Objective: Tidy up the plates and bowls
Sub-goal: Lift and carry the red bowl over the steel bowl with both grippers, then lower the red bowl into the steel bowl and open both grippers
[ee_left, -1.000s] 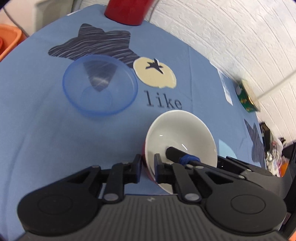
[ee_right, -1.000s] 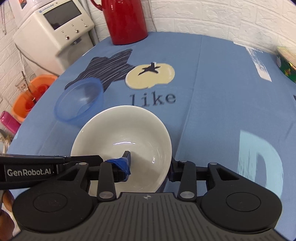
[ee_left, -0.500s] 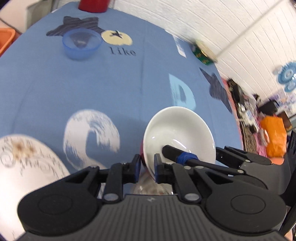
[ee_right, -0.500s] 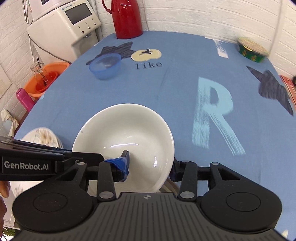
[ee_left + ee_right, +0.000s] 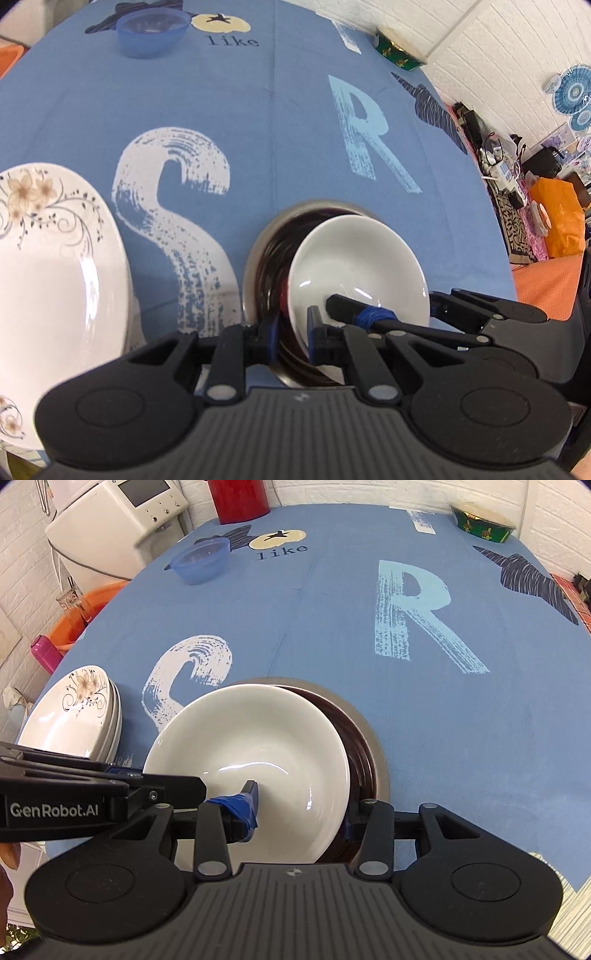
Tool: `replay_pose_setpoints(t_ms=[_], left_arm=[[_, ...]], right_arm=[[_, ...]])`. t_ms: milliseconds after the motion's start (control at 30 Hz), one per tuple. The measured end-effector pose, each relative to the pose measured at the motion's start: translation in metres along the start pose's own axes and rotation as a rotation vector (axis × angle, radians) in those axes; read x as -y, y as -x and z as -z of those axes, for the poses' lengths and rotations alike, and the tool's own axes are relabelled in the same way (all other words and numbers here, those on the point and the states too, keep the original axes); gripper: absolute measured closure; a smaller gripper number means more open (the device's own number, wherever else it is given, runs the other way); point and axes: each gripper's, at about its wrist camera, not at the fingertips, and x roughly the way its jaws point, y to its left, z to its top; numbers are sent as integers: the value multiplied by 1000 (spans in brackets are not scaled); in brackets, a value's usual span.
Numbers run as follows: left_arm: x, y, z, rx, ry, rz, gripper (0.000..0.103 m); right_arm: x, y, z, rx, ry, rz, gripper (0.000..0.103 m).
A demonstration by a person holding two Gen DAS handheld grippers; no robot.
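Since half a second ago the white bowl [image 5: 255,746] has come down from above the bare blue cloth to sit tilted over a dark brown bowl [image 5: 360,760], which itself rests inside a metal bowl [image 5: 380,771] at the near edge of the desk [image 5: 332,609]. Both grippers still hold the white bowl. The left gripper [image 5: 291,332] has its jaws clamped on the bowl's left rim, one finger inside and one outside. The right gripper [image 5: 299,812] has its jaws clamped on the right rim, its blue-taped finger [image 5: 240,806] lying inside the bowl and the other finger outside, beside the brown bowl. In the left wrist view the white bowl [image 5: 358,266] leans toward the right side of the metal bowl [image 5: 258,251], and whether it touches the brown bowl beneath cannot be told. A stack of flowered plates [image 5: 74,716] stands just to the left, near the desk's edge. A blue plastic bowl [image 5: 201,561] sits well apart at the far side, beside the printed word "like", and a green bowl [image 5: 484,526] stands at the far right corner. A red jug [image 5: 238,498] stands at the far edge.
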Motion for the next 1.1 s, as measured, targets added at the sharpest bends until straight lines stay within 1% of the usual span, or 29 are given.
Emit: replay_pose_setpoints(t_ms=[133,267,333,367,433,467,500,533,633,767,933,1033,1100], left_arm=[[0,-1,-2,-6,-12,10,97],[-2,1,-2,6,-20,22,95],[-2,4,-2,3,-22,29,94],[-2,6,-2,4,-19,36,91],[-4,11,-3,15,-15,55,80],[-4,15,-4,32,-13,71,68],[-4,21,-4,51,-11,69,50],[-3,27,-5,80,-13,69,48],[1,44,-5,132,-45,73,48],[2,60,-5,175,-76,60,48],[-8,74,-4,235,-123,-14,48],[-17,83,-8,263,-133,-39,47],[-24,88,-12,283,-134,-49,47]], right_arm=[[1,1,0,-4,-14,-2,75],[-2,4,2,-10,-9,12,75],[-2,6,2,-9,-13,20,75],[-2,8,2,-6,-19,25,74],[-1,15,0,16,-27,54,73],[0,19,-1,27,-35,52,73],[1,23,-1,35,-39,53,72],[1,27,-2,47,-39,60,72],[-1,35,-2,69,-33,62,71],[-9,40,-5,70,-7,61,70],[-22,44,-17,81,45,46,68],[-30,47,-30,102,62,48,67],[-33,46,-40,110,53,24,67]])
